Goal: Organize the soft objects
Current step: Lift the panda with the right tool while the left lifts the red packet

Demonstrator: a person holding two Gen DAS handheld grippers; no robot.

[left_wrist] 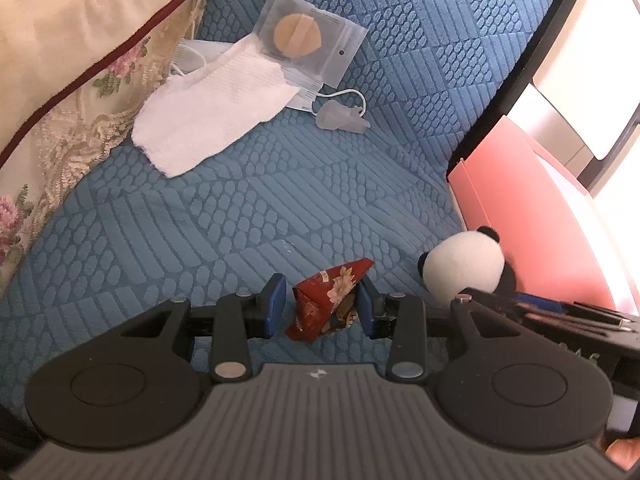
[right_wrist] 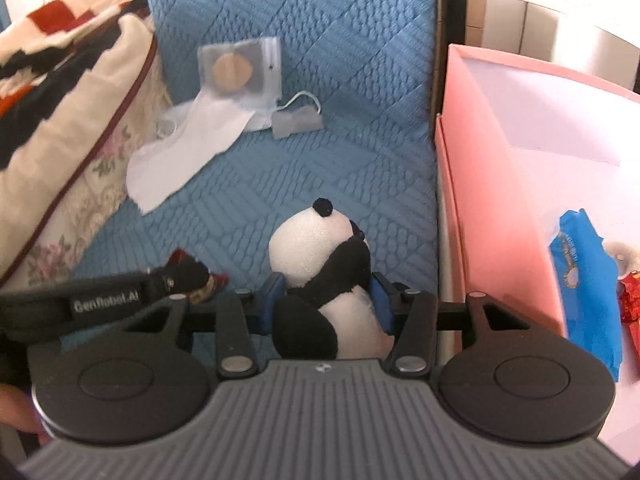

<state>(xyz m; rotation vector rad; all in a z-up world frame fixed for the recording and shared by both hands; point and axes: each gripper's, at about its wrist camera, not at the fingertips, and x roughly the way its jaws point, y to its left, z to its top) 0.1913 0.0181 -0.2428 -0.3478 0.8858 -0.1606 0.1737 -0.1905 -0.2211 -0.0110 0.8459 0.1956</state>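
Two claws work side by side over a blue quilted bed (left_wrist: 280, 200) as soft things are sorted toward a pink box (right_wrist: 492, 208). In the right wrist view, the right claw (right_wrist: 330, 306) has a plush panda (right_wrist: 324, 280) seated upright between its blue pads, at lower centre of the frame; the pads appear to press the toy's flanks, so it reads as gripped. The box stands immediately to the right of the panda in that frame, its open side showing a blue packet (right_wrist: 588, 300) and a red wrapper (right_wrist: 630, 300) already inside, so the coming move looks like a short carry rightward over the box wall. In the left wrist view, the left claw (left_wrist: 322, 306) straddles a red floral pouch (left_wrist: 326, 300) at lower centre; its right pad touches the pouch, its left pad stands just clear, so it looks parted. A white cloth (left_wrist: 208, 116) and a clear packet (left_wrist: 308, 36) lie at upper centre, well apart from both claws
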